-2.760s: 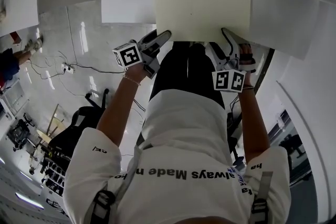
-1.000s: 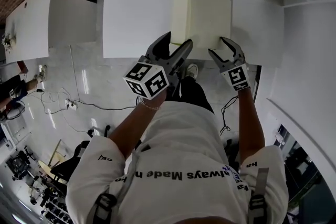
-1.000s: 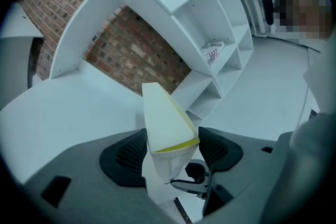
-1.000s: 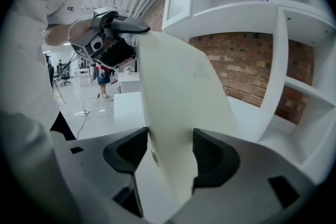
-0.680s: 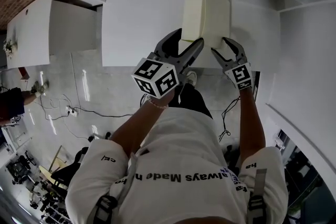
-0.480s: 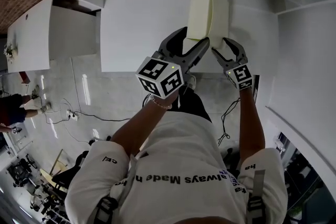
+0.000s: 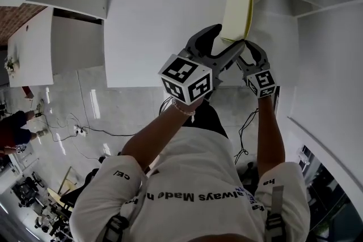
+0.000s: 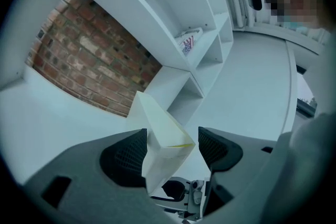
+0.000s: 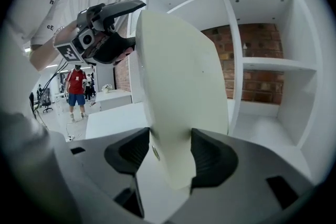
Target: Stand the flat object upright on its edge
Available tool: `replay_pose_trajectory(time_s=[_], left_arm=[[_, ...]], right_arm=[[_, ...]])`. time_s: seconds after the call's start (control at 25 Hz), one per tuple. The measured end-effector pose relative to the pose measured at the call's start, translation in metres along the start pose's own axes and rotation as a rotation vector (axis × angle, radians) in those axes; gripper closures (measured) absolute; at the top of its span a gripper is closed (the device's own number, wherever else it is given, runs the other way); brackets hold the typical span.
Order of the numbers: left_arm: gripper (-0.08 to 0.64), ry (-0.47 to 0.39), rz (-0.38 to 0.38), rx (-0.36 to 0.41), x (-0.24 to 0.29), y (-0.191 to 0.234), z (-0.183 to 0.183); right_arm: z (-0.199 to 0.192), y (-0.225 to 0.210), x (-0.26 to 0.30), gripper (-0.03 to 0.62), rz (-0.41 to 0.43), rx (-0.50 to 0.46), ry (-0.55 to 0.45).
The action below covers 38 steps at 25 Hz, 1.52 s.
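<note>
**A:** What lies furthest left?

**B:** The white surface (image 7: 164, 25), bare across its left and middle. The left claw (image 7: 229, 37) reaches in over its right part.

**A:** Is that claw gripping?

**B:** No, its jaws stand wide apart. In the left gripper view the near corner of the flat object (image 8: 160, 123) pokes up between them. It sits close against the left pad, with a clear gap to the right pad.

**A:** And the object itself?

**B:** It's a pale cream slab with rounded corners, plain and smooth on both faces. It has some thickness, and a thin yellow line runs along one edge. From the head view it is turned on edge over the right side of the surface. It shows there as a narrow strip running away from the person, with only a sliver of its left face visible. It looks close to upright. I can't tell whether its lower edge rests on the surface, because the claws cover that end.

**A:** Then the right side?

**B:** The right claw (image 7: 251, 51) meets the same near end, just beside the left one. Its jaws have just been closing with the slab between them. In the right gripper view both dark pads sit against the slab's two faces, so it is clamped. The broad cream face rises tall above the jaws.

**A:** Anything past that?

**B:** White shelving (image 9: 262, 65) with a brick wall (image 9: 257, 55) behind it
</note>
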<state>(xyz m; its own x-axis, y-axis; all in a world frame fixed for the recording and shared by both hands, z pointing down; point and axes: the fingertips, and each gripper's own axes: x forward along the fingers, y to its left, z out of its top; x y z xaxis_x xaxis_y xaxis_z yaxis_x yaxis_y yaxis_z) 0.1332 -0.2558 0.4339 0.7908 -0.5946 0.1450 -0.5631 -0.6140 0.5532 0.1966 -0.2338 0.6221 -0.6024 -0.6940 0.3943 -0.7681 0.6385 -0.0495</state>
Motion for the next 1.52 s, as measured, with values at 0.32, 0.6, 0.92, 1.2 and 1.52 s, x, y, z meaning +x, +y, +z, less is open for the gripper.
replay_pose_trajectory(time_s=[0.32,0.6,0.92,1.2,1.52], left_arm=[[0.25,0.038,-0.09,0.042,0.051,-0.015,0.003],[0.273,0.053,-0.111,0.042,0.078,-0.007,0.009],[0.276,0.106,-0.14,0.107,0.116,0.004,0.017],[0.276,0.13,-0.159,0.138,0.148,0.017,0.03],[0.276,0.128,-0.151,0.157,0.169,0.043,0.051]], right_arm=[[-0.003,-0.023,0.008,0.354,-0.078,0.109,-0.04],[-0.002,-0.048,0.014,0.376,-0.161,0.184,-0.076],[0.002,-0.09,0.022,0.396,-0.304,0.209,-0.072],[0.01,-0.119,0.038,0.403,-0.385,0.201,-0.054],[0.023,-0.144,0.067,0.404,-0.446,0.194,-0.033]])
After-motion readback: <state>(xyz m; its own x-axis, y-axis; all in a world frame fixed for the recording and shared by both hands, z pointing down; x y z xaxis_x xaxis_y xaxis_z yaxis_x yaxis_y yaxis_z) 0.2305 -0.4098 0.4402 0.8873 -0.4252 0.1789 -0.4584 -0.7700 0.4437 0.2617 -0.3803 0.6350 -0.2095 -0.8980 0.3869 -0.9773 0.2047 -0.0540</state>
